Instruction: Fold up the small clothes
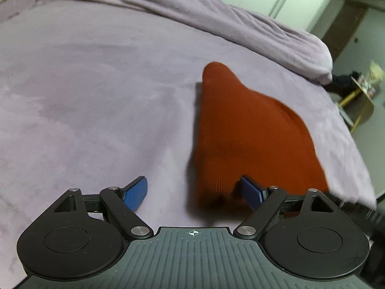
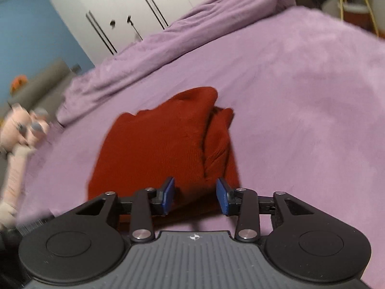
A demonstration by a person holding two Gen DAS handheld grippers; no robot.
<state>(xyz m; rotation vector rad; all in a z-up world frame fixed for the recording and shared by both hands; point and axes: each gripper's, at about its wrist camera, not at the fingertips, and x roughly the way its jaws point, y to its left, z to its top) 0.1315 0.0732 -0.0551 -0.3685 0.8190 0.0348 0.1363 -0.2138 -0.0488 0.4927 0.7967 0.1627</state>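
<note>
A small rust-red knitted garment (image 1: 245, 130) lies on the purple bed cover (image 1: 96, 96). In the left wrist view it runs from mid-frame down to my left gripper (image 1: 195, 192), which is open wide; the right blue pad (image 1: 251, 191) sits over the garment's near edge and the left pad over bare cover. In the right wrist view the garment (image 2: 158, 144) lies folded, with a doubled layer on its right side. My right gripper (image 2: 195, 195) is open and empty just above its near edge.
A rumpled purple duvet (image 1: 216, 19) lies along the far side of the bed. White wardrobe doors (image 2: 134, 12) stand behind. A plush toy (image 2: 16, 130) lies at the left in the right wrist view. A yellow-legged side table (image 1: 361, 91) stands beyond the bed's right edge.
</note>
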